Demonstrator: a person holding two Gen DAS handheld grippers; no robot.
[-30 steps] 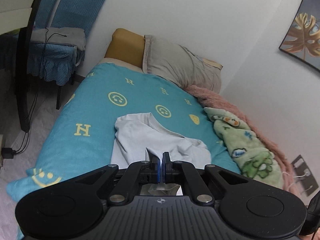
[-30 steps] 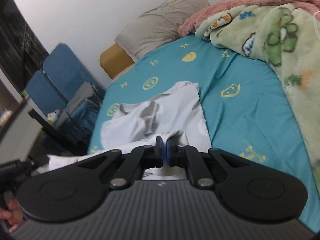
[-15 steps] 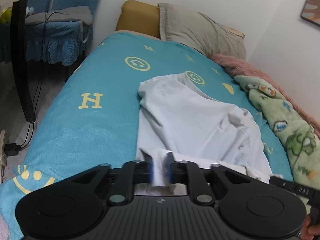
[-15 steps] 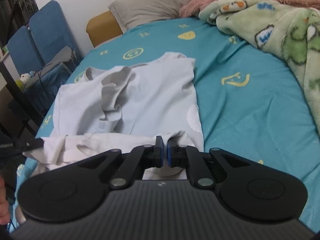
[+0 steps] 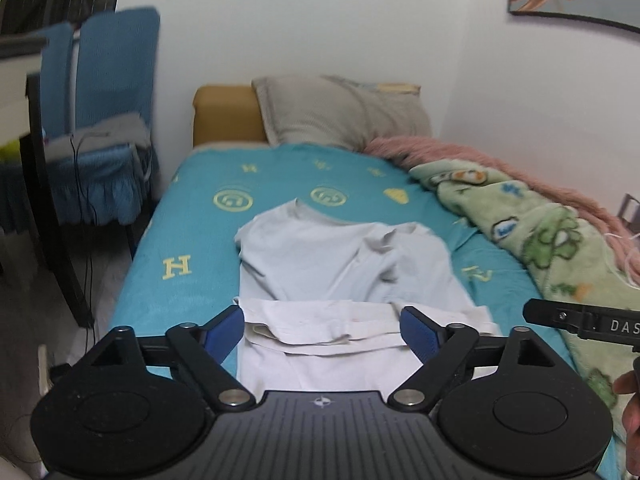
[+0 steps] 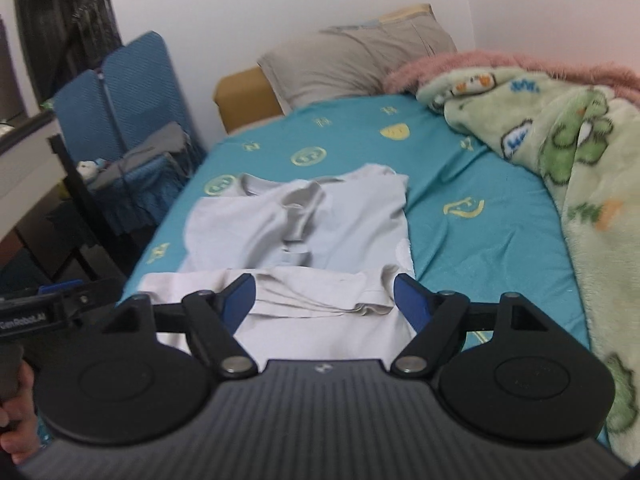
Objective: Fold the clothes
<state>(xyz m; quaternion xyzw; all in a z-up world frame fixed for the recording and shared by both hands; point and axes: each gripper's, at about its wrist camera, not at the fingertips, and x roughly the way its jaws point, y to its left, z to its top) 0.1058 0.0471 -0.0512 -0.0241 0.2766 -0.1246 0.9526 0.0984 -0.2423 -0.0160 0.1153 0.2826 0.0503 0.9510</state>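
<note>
Both grippers, left gripper (image 5: 322, 328) and right gripper (image 6: 324, 300), hang with fingers spread wide, empty, above the shirt (image 5: 344, 264) at frame centre, its near hem doubled back.

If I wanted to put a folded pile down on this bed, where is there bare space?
Bare teal sheet lies between the white shirt and the bed's chair-side edge, in a band between the shirt's collar and the grey pillow, and between the shirt and the green blanket. The wall side is crowded with the blanket.
</note>
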